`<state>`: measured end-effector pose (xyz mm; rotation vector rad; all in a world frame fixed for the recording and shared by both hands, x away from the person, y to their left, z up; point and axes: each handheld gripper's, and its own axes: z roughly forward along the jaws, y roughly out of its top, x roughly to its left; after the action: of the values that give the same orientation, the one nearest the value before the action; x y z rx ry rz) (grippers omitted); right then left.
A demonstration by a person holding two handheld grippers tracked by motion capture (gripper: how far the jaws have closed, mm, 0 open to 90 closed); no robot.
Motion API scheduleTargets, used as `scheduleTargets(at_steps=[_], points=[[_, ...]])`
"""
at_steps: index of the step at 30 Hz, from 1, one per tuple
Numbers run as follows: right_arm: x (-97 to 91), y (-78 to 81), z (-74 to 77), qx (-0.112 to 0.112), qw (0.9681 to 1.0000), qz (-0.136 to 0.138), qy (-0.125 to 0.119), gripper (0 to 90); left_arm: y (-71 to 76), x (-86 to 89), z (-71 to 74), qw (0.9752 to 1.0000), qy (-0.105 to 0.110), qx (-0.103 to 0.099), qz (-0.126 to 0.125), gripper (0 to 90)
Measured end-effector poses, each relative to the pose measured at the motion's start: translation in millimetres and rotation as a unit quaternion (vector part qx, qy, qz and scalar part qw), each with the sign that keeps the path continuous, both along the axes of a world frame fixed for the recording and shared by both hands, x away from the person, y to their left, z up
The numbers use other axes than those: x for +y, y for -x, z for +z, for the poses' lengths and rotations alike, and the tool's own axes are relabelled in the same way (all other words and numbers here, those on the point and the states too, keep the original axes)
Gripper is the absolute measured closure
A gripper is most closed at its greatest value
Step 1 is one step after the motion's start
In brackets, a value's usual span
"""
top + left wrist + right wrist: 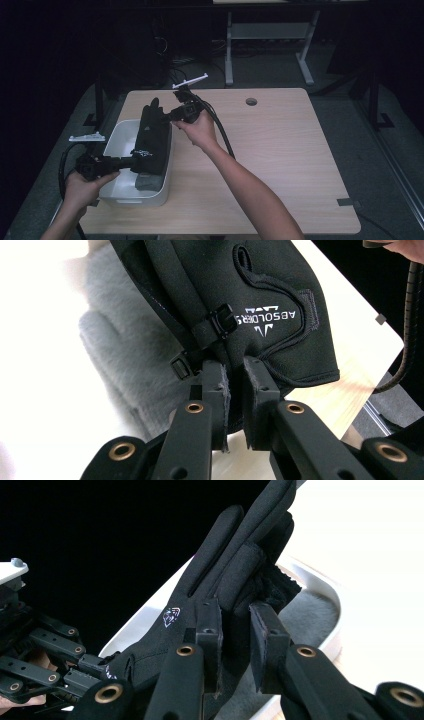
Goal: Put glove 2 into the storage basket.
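You could read "ABSOLDERS" in white, upside down, on the cuff of the black glove (260, 300).

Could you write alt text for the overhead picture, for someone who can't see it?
Seen from above, a person holds a black glove stretched over a white bin at the left of a wooden table. The left gripper clamps the glove's cuff and the right gripper its finger end. Something grey lies inside the bin.
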<state>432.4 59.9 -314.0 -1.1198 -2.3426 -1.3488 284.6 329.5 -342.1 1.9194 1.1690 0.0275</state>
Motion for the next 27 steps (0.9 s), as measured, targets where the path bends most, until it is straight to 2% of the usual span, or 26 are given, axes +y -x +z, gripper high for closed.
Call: scheduleTargets(at_steps=[8, 16, 27], points=[[10.4, -1.4, -12.0, 0.003, 0.9999, 0.009, 0.008, 76.2, 2.8, 5.4, -9.5, 0.9999, -0.003, 0.011, 0.002, 82.1], [16.2, -2.0, -29.3, 0.022, 0.9996, 0.010, 0.011, 76.1, 4.2, 6.6, -18.7, 0.9997, -0.005, 0.023, 0.003, 82.0], [21.3, -4.2, -50.7, 0.037, 0.9989, 0.012, 0.025, 75.5, 3.7, 12.0, -30.1, 0.9989, -0.010, 0.045, 0.006, 81.8]])
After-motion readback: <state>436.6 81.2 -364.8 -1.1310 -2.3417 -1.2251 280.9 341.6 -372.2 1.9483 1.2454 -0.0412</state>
